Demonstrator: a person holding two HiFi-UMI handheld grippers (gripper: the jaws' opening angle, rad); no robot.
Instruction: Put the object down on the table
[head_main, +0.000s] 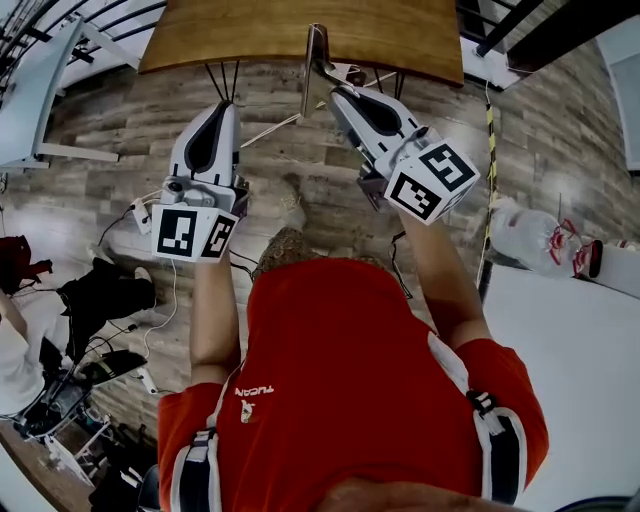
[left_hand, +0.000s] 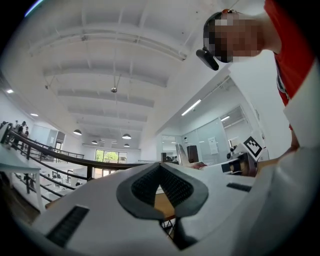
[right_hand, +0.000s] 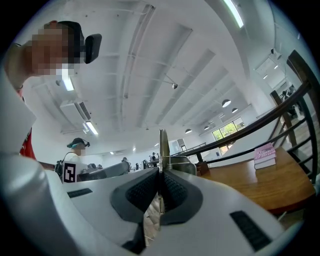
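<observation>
My right gripper (head_main: 332, 90) is shut on a thin flat metal object (head_main: 314, 62) that stands on edge and sticks up past the jaws. It hangs at the near edge of the brown wooden table (head_main: 250, 30). In the right gripper view the metal object (right_hand: 162, 147) shows as a narrow upright blade between the black pads (right_hand: 175, 190), with the table (right_hand: 250, 182) beyond to the right. My left gripper (head_main: 222, 104) is level with it on the left, just short of the table edge. Its tips meet, with nothing between them, as the left gripper view (left_hand: 160, 167) also shows.
A pink book (right_hand: 265, 155) lies on the table's far part. Black table legs (head_main: 222, 82) hang below the edge over a wood-plank floor. Cables and a power strip (head_main: 140, 215) lie at the left, a white bag (head_main: 545, 240) at the right. A black railing (right_hand: 260, 122) runs behind.
</observation>
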